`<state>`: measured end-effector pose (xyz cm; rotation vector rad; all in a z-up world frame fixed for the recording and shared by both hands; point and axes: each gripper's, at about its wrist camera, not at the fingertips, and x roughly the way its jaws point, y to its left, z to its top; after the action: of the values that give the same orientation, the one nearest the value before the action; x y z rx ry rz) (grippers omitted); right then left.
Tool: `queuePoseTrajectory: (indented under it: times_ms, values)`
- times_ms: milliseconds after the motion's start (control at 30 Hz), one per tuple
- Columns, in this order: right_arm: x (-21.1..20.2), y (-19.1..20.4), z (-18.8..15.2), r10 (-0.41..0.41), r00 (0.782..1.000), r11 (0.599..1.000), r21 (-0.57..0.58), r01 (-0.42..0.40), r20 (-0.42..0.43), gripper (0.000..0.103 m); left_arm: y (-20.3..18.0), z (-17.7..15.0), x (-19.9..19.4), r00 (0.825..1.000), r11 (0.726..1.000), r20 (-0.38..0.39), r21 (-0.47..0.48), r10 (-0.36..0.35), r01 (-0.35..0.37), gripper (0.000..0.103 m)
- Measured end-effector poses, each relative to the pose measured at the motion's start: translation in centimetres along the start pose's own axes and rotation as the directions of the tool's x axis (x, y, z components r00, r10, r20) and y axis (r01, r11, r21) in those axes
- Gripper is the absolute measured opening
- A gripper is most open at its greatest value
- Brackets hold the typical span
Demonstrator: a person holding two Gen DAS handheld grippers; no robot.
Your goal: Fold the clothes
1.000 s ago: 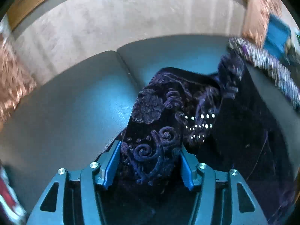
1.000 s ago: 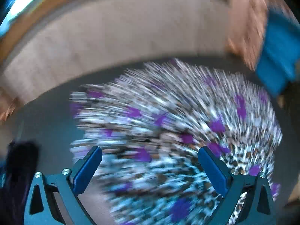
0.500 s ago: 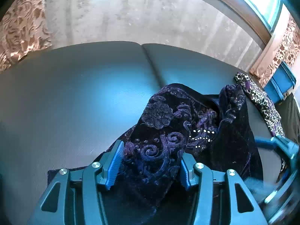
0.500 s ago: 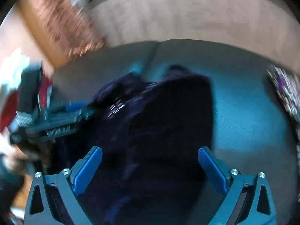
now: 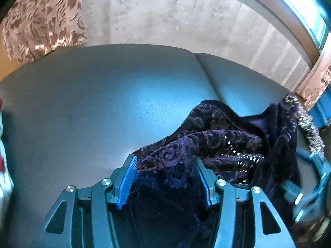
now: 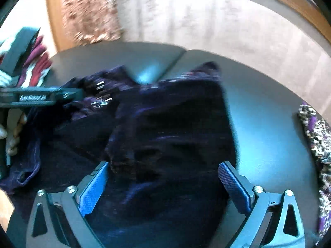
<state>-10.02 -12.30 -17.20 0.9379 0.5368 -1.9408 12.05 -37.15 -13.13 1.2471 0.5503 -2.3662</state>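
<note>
Left gripper (image 5: 166, 177) is clamped on the dark velvet garment (image 5: 217, 144); right gripper (image 6: 163, 184) is held spread wide.

A grey table (image 5: 86, 107) (seam down its middle) meets a pale wall (image 5: 175, 14); a patterned curtain (image 5: 41, 16) hangs at left.

The velvet garment (image 6: 165, 124) lies on the table (image 6: 258, 128), a leopard-print cloth (image 6: 316, 136) to its right.

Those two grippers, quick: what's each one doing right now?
Left gripper: shut on the purple velvet garment.
Right gripper: open, holding nothing, over the same garment.
</note>
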Motion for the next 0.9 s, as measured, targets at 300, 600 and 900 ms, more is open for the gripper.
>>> queuePoseTrajectory:
  times_ms: [300, 600, 900]
  values:
    - [2.3, -7.2, 3.5, 0.008, 1.000, 0.986, 0.165, -0.010, 0.014, 0.103, 1.1, 5.1, 2.9, 0.991, 0.999, -0.134, 0.044, -0.011, 0.017, 0.062]
    - [3.9, -14.9, 5.2, -0.186, 0.983, 0.877, 0.451, 0.167, -0.003, 0.103, 5.6, 9.1, 3.2, 0.988, 0.972, -0.123, -0.228, -0.091, 0.061, 0.057]
    - [5.6, -13.7, 6.5, -0.253, 0.965, 0.887, 0.382, 0.262, -0.075, 0.103, 0.2, -0.6, -10.3, 0.986, 0.992, 0.107, 0.043, -0.125, 0.121, 0.061]
